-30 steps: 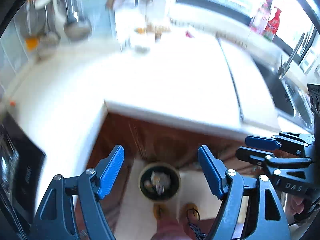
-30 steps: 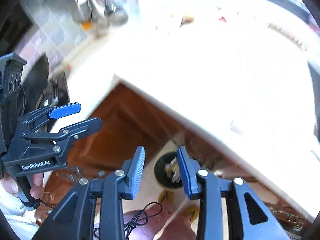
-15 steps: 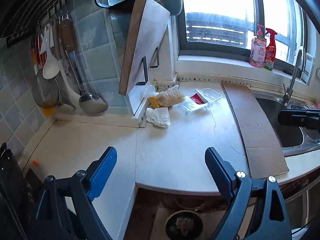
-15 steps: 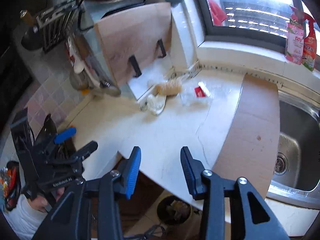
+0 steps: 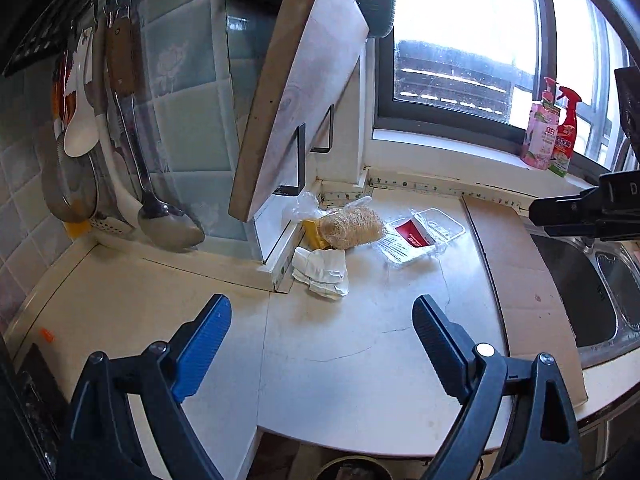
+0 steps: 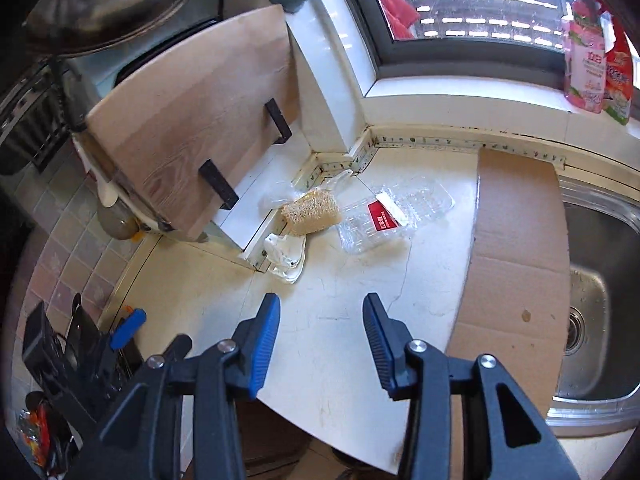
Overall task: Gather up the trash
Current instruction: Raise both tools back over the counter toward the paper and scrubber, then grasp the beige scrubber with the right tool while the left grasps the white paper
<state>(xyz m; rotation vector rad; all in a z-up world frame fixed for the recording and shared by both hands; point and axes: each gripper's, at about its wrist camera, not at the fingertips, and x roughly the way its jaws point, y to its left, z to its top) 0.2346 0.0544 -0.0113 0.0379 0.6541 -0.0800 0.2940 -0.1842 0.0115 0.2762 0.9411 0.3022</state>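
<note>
Trash lies in the counter's back corner: a crumpled white paper (image 5: 322, 272) (image 6: 285, 254), a straw-coloured fibrous bundle (image 5: 354, 227) (image 6: 312, 210) on a yellow wrapper (image 5: 314, 234), and a clear plastic tray with a red label (image 5: 420, 236) (image 6: 390, 214). My left gripper (image 5: 320, 320) hangs open over the near counter, nothing between its jaws. My right gripper (image 6: 320, 316) is also short of the trash; its jaws are opening and empty. A trash bin's rim (image 5: 352, 468) shows below the counter edge. The right gripper's body (image 5: 588, 210) shows at the right of the left wrist view.
A wooden cutting board (image 5: 296, 92) (image 6: 192, 128) leans on a stand behind the trash. A cardboard sheet (image 5: 520, 280) (image 6: 516, 256) lies beside the steel sink (image 6: 600, 300). Ladles and spoons (image 5: 120, 152) hang on the tiled wall at left. Spray bottles (image 5: 554, 132) stand on the windowsill.
Both grippers have risen from over the floor bin to above the counter and tilted up, bringing the corner trash into view. The right jaws have widened; the left widened slightly.
</note>
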